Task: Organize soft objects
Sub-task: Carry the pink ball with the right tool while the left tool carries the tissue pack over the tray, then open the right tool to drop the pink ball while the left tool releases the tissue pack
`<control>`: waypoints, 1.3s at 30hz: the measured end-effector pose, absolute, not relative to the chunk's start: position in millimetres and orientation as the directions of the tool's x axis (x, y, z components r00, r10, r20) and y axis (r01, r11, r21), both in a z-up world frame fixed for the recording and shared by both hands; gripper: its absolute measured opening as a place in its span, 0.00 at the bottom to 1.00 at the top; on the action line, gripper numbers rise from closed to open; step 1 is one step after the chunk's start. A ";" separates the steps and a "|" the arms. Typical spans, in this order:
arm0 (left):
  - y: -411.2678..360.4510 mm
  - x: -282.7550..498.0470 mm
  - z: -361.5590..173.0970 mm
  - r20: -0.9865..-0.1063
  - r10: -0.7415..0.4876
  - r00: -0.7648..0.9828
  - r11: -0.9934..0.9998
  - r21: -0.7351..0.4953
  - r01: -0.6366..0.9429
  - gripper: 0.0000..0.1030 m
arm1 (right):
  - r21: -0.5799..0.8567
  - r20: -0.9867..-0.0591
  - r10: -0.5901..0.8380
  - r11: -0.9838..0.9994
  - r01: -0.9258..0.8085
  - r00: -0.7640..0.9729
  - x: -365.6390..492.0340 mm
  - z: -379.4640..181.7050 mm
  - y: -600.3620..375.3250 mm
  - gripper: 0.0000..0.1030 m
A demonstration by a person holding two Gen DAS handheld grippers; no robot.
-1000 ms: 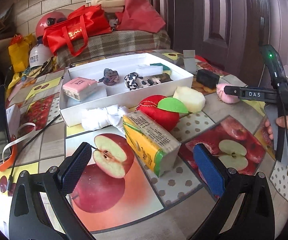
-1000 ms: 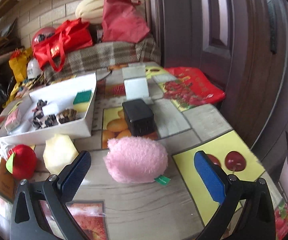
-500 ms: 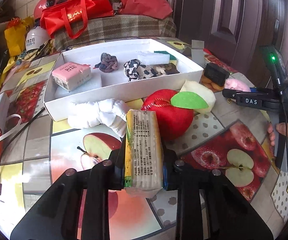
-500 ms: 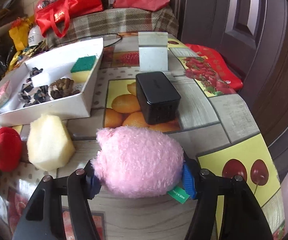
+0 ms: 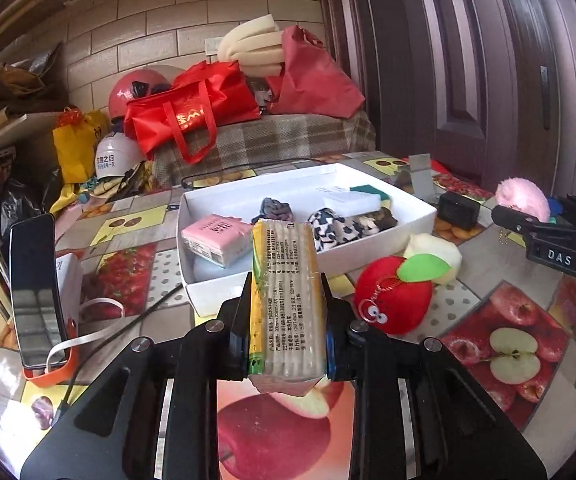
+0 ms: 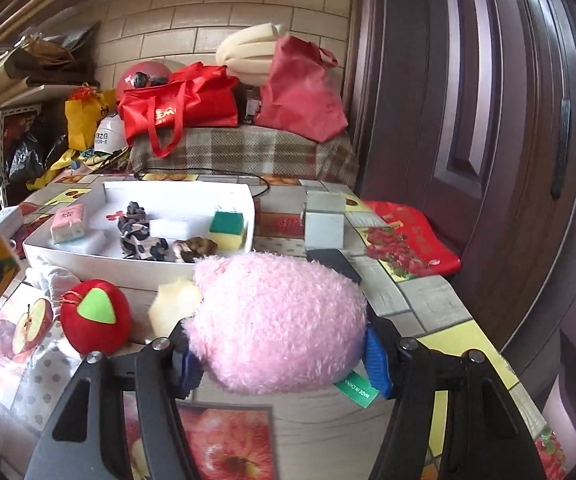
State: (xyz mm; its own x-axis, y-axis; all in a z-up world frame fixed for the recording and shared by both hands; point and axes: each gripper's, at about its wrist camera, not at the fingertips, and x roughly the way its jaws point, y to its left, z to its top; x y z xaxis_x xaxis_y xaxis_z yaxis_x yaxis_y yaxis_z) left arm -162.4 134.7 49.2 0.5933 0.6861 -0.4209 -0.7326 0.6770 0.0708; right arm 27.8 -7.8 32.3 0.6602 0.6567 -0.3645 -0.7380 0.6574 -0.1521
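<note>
Two hand-held grippers were both loaded at this moment. Your left hand-held gripper (image 5: 286,320) was clamped on the yellow tissue pack (image 5: 286,296), which stood lengthwise between the pads, raised off the bench (image 5: 487,312) with its far end pointing at the white tray (image 5: 407,226). Your right hand-held gripper (image 6: 278,354) was squeezed onto the pink plush toy (image 6: 278,320), its blue fingers (image 6: 375,354) pressing into the fur on either side and a green label hanging below the right one. From the left wrist view you could see that toy (image 5: 521,200) held above the bench, off to the right of the tray.

Inside the tray (image 6: 248,200) lay a pink tissue pack (image 6: 68,224), a dark scrunchie (image 6: 134,216), a black-and-white patterned cloth (image 6: 140,246), a brown scrunchie (image 6: 196,248), a white sponge block (image 5: 351,202) and a green-and-yellow sponge (image 6: 228,230). On the bench in front of the tray sat the red plush apple (image 5: 393,302), and touching its far side was the pale foam block (image 5: 435,254). A white rolled cloth (image 6: 54,278) lay against the tray's near wall. A black box (image 5: 457,210) stood near the tray's right end, and a phone (image 5: 36,288) leaned upright at the bench's left edge.
</note>
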 end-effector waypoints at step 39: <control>271.8 -97.3 45.8 -0.462 0.720 0.518 0.596 0.030 -0.802 0.24 | -0.002 -0.482 0.741 0.533 -0.846 0.468 56.7 24.9 143.1 0.63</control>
State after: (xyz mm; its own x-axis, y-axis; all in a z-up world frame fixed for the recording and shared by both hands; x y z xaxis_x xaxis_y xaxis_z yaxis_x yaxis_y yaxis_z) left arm -97.3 271.8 45.8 0.5177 0.7199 -0.4622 -0.8022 0.5962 0.0301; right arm 56.7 143.0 24.9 0.4680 0.7406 -0.4821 -0.8461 0.5330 -0.0025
